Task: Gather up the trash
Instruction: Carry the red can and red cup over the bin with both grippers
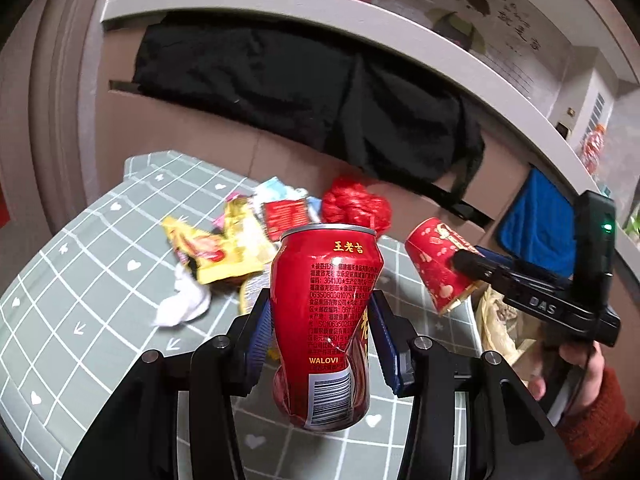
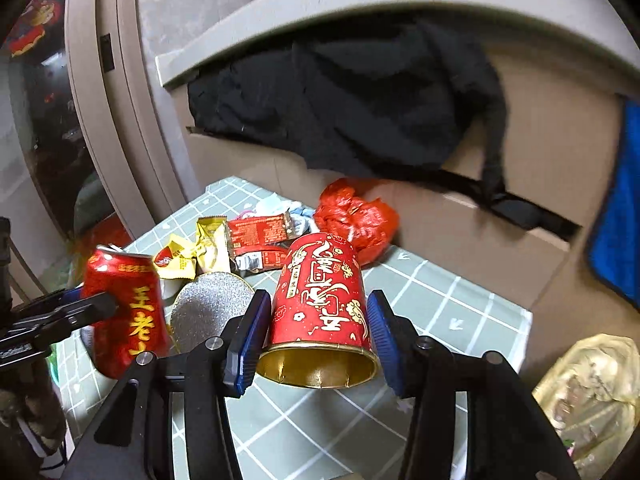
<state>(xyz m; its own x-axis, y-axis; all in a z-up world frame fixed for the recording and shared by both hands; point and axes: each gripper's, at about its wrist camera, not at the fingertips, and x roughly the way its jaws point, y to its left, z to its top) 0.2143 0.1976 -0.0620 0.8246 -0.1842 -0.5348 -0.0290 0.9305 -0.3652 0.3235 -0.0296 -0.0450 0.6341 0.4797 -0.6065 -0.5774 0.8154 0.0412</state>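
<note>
My left gripper (image 1: 320,316) is shut on a dented red drink can (image 1: 324,320) and holds it upright above the grey-green checked tablecloth (image 1: 80,280). The can also shows at the left of the right wrist view (image 2: 128,308). My right gripper (image 2: 318,320) is shut on a red paper cup with gold lining (image 2: 320,308), held upside down, mouth toward the camera. The cup also shows in the left wrist view (image 1: 436,264). Yellow snack wrappers (image 1: 212,252), a red packet (image 2: 260,236), a white tissue (image 1: 184,304) and a crumpled red plastic bag (image 1: 356,204) lie on the table.
A silver foil disc (image 2: 208,308) lies on the table by the wrappers. A yellowish plastic bag with trash (image 2: 592,392) hangs off the table's right side. Cardboard boxes (image 2: 520,216) draped with black cloth (image 2: 360,108) stand behind. A blue cloth (image 1: 536,224) hangs at right.
</note>
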